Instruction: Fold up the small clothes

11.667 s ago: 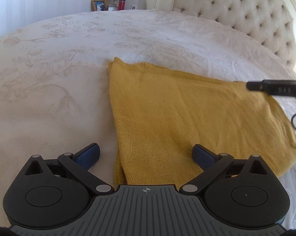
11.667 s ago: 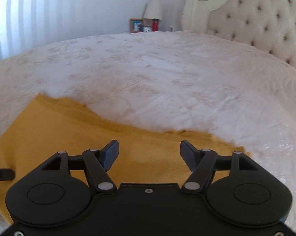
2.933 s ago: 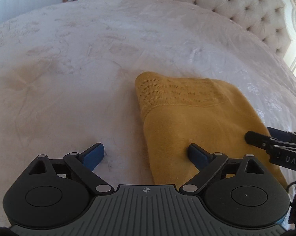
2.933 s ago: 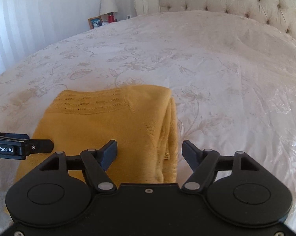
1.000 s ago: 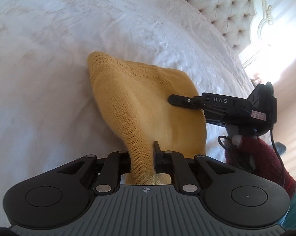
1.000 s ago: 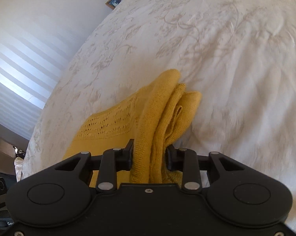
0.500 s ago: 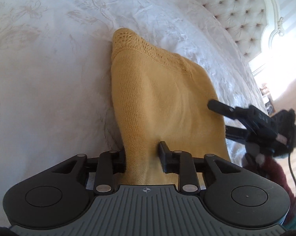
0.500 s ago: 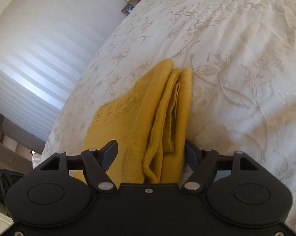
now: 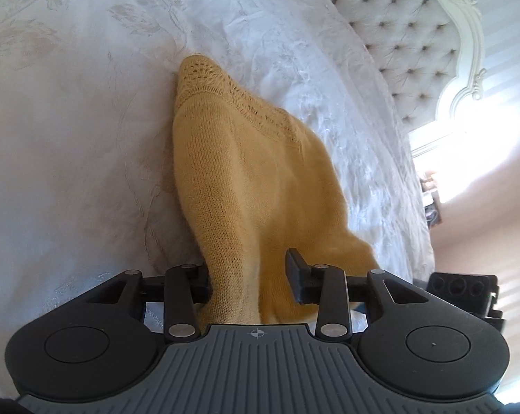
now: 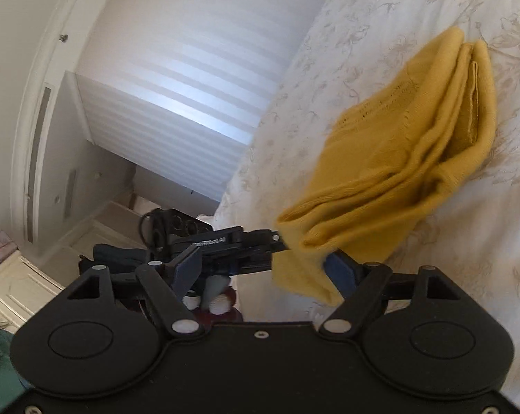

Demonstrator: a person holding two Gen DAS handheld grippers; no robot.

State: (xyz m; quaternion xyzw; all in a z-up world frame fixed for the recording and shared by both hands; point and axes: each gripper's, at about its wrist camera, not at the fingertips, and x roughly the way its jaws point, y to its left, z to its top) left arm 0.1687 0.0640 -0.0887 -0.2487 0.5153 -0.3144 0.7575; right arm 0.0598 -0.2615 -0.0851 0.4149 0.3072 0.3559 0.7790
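The folded yellow knit garment (image 9: 260,186) lies on the white floral bedspread (image 9: 70,138), filling the middle of the left wrist view from its openwork band near the upper centre down to the bottom centre. There its near end runs between the two fingers of the left gripper (image 9: 249,272). The left finger sits against the cloth's edge, while the right finger (image 9: 296,270) stands a little apart, with cloth between and beyond it, so the jaws are parted and not pressing the fabric. The tufted headboard (image 9: 415,34) curves across the upper right of that view, and a dark part of the other tool shows at the lower right edge.

In the right wrist view the garment (image 10: 415,145) sits in the right half of the frame as a stack of several layers, its folded edges showing along the upper right side. Its near corner droops toward the lower centre. The right gripper (image 10: 263,269) is wide open: its left finger (image 10: 187,269) is clear of the cloth, and its right finger is partly hidden behind the hanging corner. The left gripper (image 10: 280,238) reaches in from the left of centre, its tip at the garment's near edge. A window with striped blinds (image 10: 177,79) fills the upper left
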